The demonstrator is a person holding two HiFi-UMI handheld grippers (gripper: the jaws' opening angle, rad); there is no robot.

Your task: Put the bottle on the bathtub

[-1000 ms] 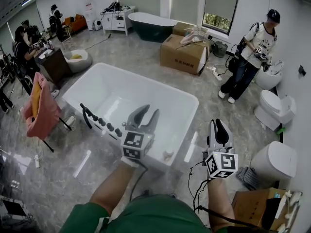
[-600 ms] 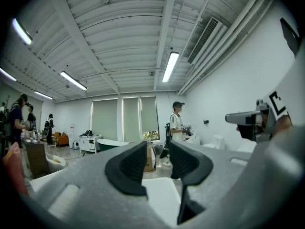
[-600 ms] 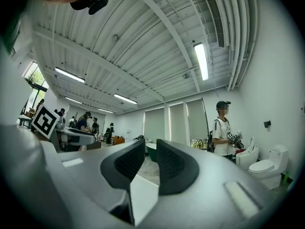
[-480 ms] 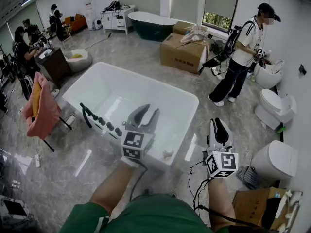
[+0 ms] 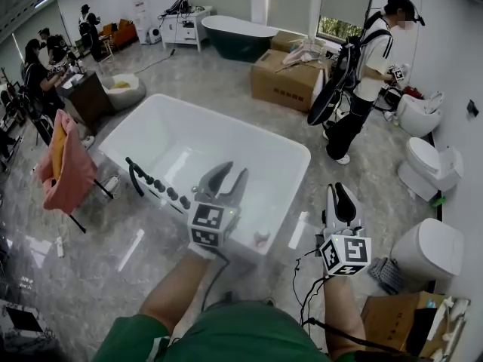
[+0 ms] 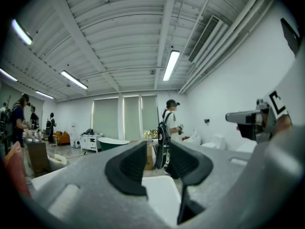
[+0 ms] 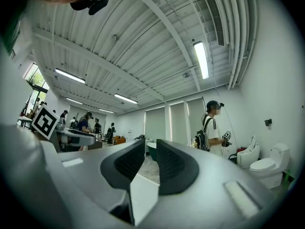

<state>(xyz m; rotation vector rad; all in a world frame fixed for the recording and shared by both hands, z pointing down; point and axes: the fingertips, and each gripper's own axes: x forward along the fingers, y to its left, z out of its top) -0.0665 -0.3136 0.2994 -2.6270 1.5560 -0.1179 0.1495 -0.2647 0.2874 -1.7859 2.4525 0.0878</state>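
The white bathtub (image 5: 290,151) fills the middle of the head view. A small pale bottle (image 5: 261,237) stands on its near rim, close to the right corner. My left gripper (image 5: 232,173) hangs over the tub's near edge, just left of and above the bottle. Its jaws are drawn close with nothing between them (image 6: 158,156). My right gripper (image 5: 339,194) is out over the floor to the right of the tub, level with the bottle. It is shut and holds nothing (image 7: 150,159).
Black tap fittings (image 5: 155,187) line the tub's left rim. A pink cloth (image 5: 64,168) hangs at the left. Cardboard boxes (image 5: 290,85) and a dark tub (image 5: 234,36) stand behind. A person with a backpack (image 5: 362,89) is at back right, near toilets (image 5: 430,168).
The person at back right has walked left, away from the toilets towards the cardboard boxes. Both grippers and the bottle have stayed where they were.
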